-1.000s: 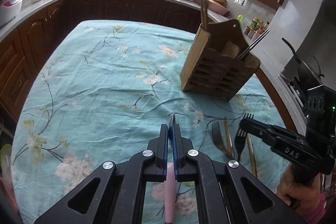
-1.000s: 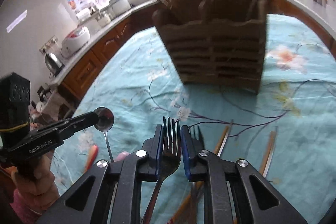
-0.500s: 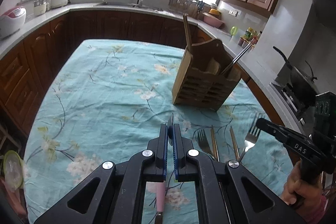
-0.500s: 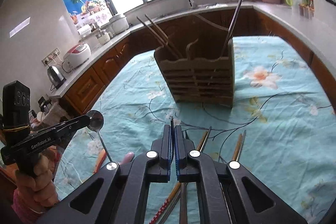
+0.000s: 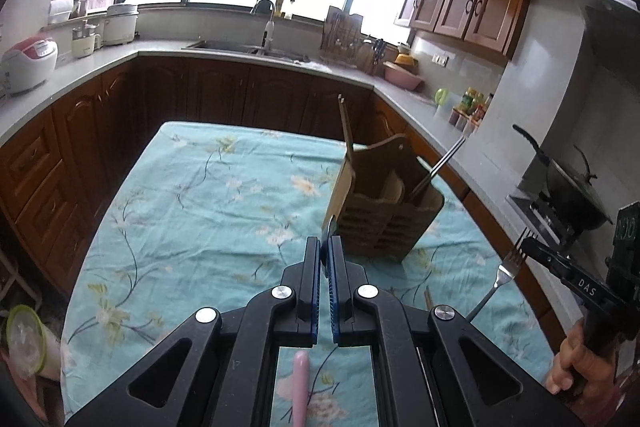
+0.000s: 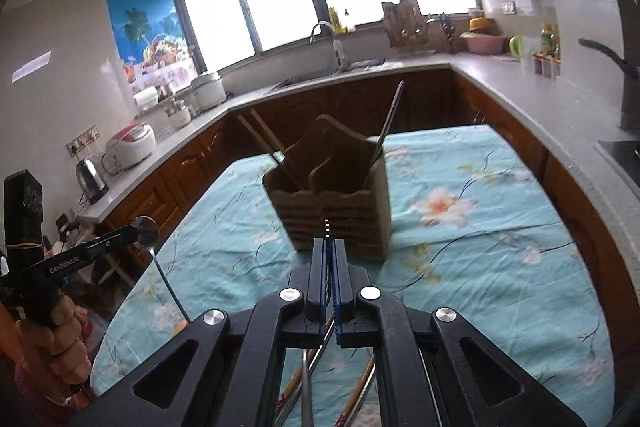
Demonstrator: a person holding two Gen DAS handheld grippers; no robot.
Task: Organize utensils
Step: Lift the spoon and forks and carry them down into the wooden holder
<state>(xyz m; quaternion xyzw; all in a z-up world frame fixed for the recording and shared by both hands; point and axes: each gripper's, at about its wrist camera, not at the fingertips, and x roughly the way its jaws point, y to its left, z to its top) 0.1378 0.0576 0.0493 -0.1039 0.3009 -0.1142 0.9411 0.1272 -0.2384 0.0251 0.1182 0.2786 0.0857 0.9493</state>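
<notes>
Step in hand: transfer of two picked-up utensils to the wooden utensil holder [image 5: 382, 215], which stands upright on the worktop [image 5: 208, 211], on the floral cloth.

The left hand-held gripper [image 5: 325, 247] is clamped on a spoon [image 6: 147, 231]. In the right wrist view the bowl projects past the jaw tips and the stem hangs down; in the left wrist view a pink handle end shows below the jaws.

The right hand-held gripper [image 6: 329, 247] is clamped on a fork [image 5: 505, 269]. The tines project past the jaw tips and the handle hangs below.

Both grippers are raised above the worktop, short of the holder and apart from it. The holder already contains wooden chopsticks [image 5: 345, 125] in one compartment and a metal utensil [image 6: 386, 131] in another. Further chopsticks [image 6: 356, 391] lie on the cloth beneath the right gripper.

Next move, as judged: bring each utensil over a compartment, tilt it handle-down, lower it past the holder rim, then release. Compartment selection cannot be determined here. Clearance from the protruding chopsticks calls for care.
</notes>
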